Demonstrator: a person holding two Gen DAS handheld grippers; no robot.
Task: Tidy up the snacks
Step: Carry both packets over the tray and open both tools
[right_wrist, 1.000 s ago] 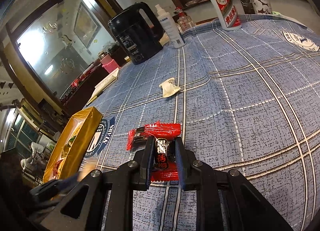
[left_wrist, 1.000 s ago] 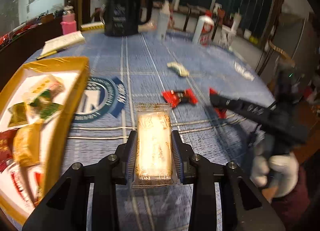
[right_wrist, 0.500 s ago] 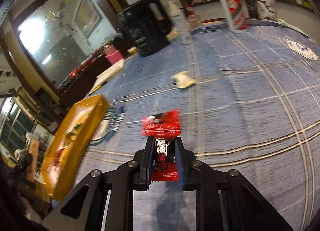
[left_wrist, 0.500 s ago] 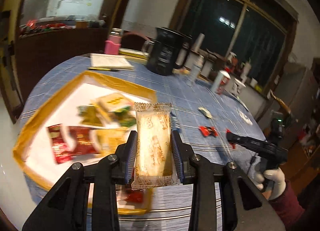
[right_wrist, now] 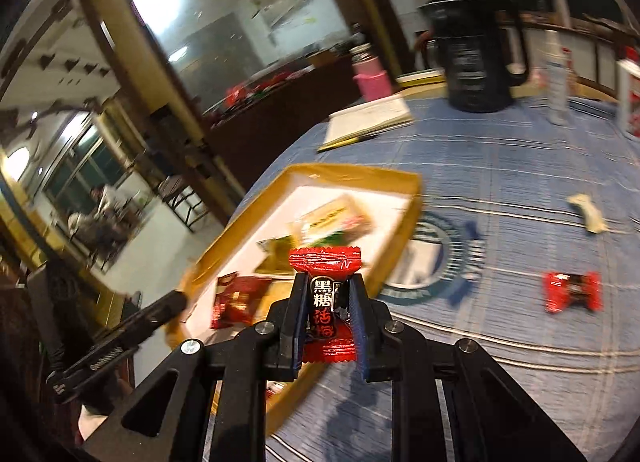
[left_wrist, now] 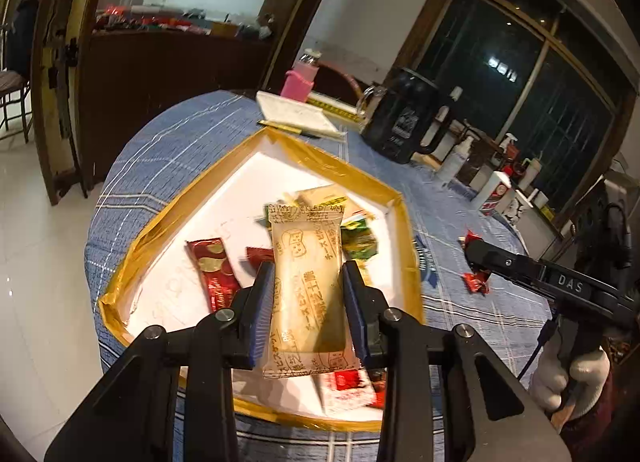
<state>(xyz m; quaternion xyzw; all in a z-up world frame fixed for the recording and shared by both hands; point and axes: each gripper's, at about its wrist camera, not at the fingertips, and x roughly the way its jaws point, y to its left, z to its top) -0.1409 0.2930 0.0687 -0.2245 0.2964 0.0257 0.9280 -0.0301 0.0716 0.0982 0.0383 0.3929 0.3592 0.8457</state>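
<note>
While both grippers hang over the tray (left_wrist: 404, 221), each holds a snack.
Left gripper (left_wrist: 307, 304) jaws clamp a biscuit (left_wrist: 306, 286); right gripper (right_wrist: 326, 316) jaws clamp a candy (right_wrist: 326, 302).

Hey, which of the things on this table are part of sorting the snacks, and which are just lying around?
Part of the job:
- left gripper holding the beige cracker pack
- right gripper holding the red candy
- gold tray
- loose red candy
- pale candy

Just lying about:
- black kettle
- notebook
- pen
- pink bottle
- spray bottle
</note>
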